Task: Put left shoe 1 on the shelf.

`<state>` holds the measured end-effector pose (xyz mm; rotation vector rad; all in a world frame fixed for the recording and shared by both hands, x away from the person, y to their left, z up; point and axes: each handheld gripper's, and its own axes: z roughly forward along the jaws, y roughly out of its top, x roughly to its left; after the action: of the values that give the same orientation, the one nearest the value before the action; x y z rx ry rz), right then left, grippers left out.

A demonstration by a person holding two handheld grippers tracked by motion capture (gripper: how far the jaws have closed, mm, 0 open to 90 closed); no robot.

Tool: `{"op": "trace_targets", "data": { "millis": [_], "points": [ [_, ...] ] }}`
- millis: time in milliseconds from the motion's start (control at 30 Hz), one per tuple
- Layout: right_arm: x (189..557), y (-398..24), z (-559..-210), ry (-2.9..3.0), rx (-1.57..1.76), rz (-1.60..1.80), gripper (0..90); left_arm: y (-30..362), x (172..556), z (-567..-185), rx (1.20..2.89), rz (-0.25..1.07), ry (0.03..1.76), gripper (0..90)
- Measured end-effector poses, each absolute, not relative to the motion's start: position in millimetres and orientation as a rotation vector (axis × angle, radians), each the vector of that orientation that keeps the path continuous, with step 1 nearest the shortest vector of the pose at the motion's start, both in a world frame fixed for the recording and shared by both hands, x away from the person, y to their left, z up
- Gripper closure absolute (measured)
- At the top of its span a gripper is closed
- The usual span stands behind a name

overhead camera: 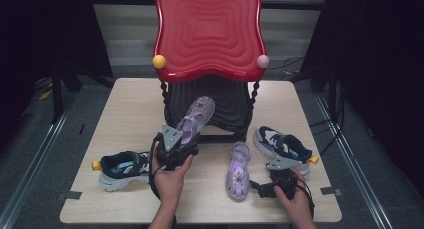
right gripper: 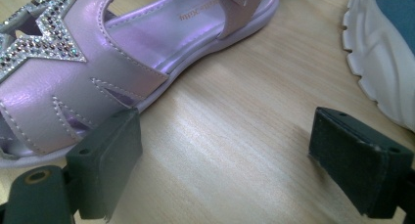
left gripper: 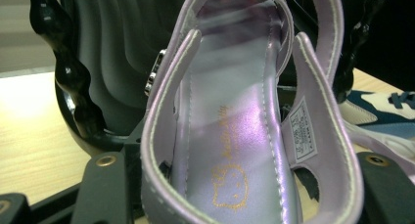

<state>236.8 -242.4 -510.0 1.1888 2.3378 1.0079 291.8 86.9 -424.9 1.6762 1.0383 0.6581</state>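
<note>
My left gripper (overhead camera: 182,139) (left gripper: 244,194) is shut on the heel end of a shiny purple sandal (overhead camera: 197,116) (left gripper: 235,111). The sandal is held off the table with its toe over the black lower shelf (overhead camera: 230,104) (left gripper: 122,53) of a shoe rack. A matching purple sandal (overhead camera: 238,170) (right gripper: 73,82) with a glittery star on its front lies flat on the wooden table (overhead camera: 130,114). My right gripper (overhead camera: 272,183) (right gripper: 225,160) rests open on the table just right of that sandal's toe, with bare wood between its jaws.
The rack has a glossy red wavy top shelf (overhead camera: 209,34) with a yellow and a pink knob. One navy sneaker (overhead camera: 122,169) lies at the table's left. Another navy sneaker (overhead camera: 282,145) (right gripper: 381,62) lies close to the right of my right gripper.
</note>
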Motion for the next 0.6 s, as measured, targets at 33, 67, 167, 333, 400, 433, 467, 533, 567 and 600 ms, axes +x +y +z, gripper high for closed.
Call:
{"op": "trace_targets", "data": {
  "millis": [33, 67, 167, 333, 400, 433, 467, 533, 567, 600],
  "points": [
    [237, -242, -510, 2.337, 1.186, 1.008, 11.6, 86, 293, -424, 1.676, 0.655, 1.041, 37.4],
    [237, -242, -510, 2.337, 1.187, 1.008, 11.6, 85, 294, -423, 1.674, 0.660, 1.039, 37.4],
    [237, -242, -510, 2.338, 1.189, 1.008, 11.6, 83, 297, -421, 1.667, 0.670, 1.039, 37.4],
    [237, -242, -510, 2.337, 1.186, 1.008, 11.6, 79, 304, -420, 1.636, 0.664, 1.050, 37.4],
    [237, -242, -510, 2.338, 1.188, 1.008, 11.6, 77, 306, -421, 1.632, 0.673, 1.053, 37.4],
    [237, -242, -510, 2.338, 1.189, 1.008, 11.6, 76, 307, -421, 1.624, 0.677, 1.058, 37.4],
    [237, -242, -510, 2.338, 1.189, 1.008, 11.6, 75, 308, -422, 1.614, 0.678, 1.066, 37.5],
    [237, -242, -510, 2.338, 1.189, 1.008, 11.6, 74, 311, -422, 1.609, 0.680, 1.068, 37.4],
    [237, -242, -510, 2.338, 1.189, 1.008, 11.6, 74, 312, -422, 1.605, 0.681, 1.070, 37.5],
    [237, -242, -510, 2.338, 1.187, 1.008, 11.6, 72, 313, -423, 1.593, 0.683, 1.085, 37.5]
  ]
}}
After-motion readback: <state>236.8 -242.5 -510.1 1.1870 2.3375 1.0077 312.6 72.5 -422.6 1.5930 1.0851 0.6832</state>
